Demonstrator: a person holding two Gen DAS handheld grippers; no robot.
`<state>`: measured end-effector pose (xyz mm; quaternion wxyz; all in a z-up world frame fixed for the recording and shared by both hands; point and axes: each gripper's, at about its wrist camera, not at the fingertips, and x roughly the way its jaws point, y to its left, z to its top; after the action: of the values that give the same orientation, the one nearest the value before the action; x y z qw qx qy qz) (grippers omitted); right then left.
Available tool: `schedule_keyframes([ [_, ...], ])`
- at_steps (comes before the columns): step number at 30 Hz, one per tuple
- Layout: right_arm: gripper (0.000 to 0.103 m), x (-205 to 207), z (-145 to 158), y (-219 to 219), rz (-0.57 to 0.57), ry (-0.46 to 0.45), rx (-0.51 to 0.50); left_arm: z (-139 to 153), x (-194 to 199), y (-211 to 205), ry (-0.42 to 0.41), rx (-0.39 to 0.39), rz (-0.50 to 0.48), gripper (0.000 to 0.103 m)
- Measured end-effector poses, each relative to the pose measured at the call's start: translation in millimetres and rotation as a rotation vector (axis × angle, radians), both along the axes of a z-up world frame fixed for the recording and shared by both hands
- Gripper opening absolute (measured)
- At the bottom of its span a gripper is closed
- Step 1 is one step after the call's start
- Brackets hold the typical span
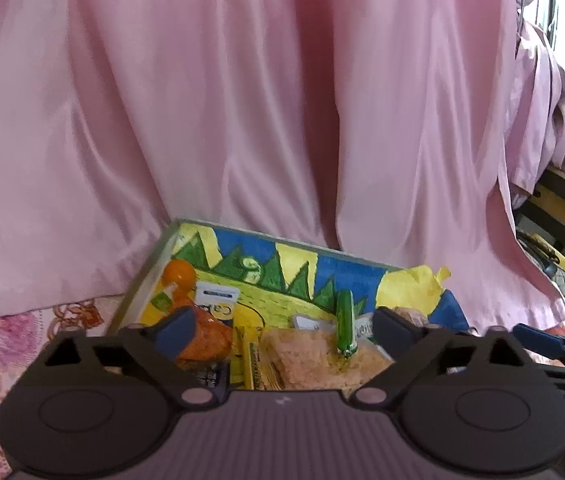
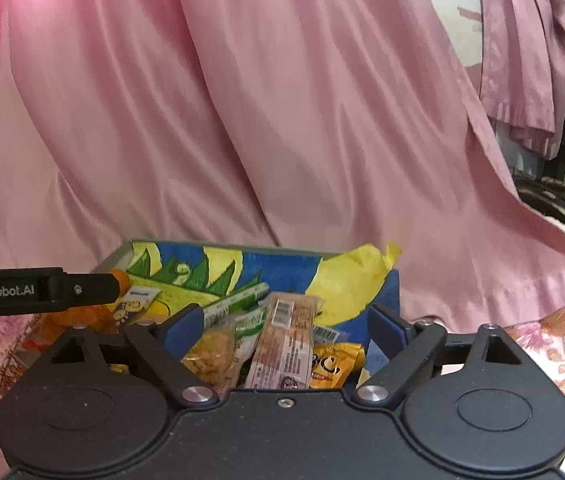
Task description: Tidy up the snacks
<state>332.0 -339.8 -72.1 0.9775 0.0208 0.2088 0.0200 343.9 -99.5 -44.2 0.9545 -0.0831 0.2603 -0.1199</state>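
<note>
Right gripper [image 2: 284, 332], jaws spread and empty, is hovering over the brown bar [image 2: 282, 344], lying lengthwise toward 12 o'clock inside the box [image 2: 218, 250].

Glossy pink satin curtain [image 1: 242, 100] hangs behind. Pink floral-print cloth [image 2: 562, 352] covers the surface below. Second pink drape [image 2: 522, 60] at right.

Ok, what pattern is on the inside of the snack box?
A hand-coloured drawing on the box: blue sky, green spiky peaks, yellow ground. Clearest in the left wrist view.
</note>
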Motion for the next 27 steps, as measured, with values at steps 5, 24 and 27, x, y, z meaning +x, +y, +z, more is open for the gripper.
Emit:
schedule_keyframes([
  [5, 0.098, -14, 14, -1, 0.001, -0.036, 0.001, 14, -13, 6, -0.021, 0.009, 0.025, 0.103],
  [24, 0.102, -107, 67, 7, 0.039, -0.14, -0.003, 58, -113, 39, -0.099, 0.04, 0.12, 0.103],
  [27, 0.102, -127, 72, 7, 0.048, -0.153, -0.002, 61, -134, 40, -0.105, 0.042, 0.13, 0.103],
])
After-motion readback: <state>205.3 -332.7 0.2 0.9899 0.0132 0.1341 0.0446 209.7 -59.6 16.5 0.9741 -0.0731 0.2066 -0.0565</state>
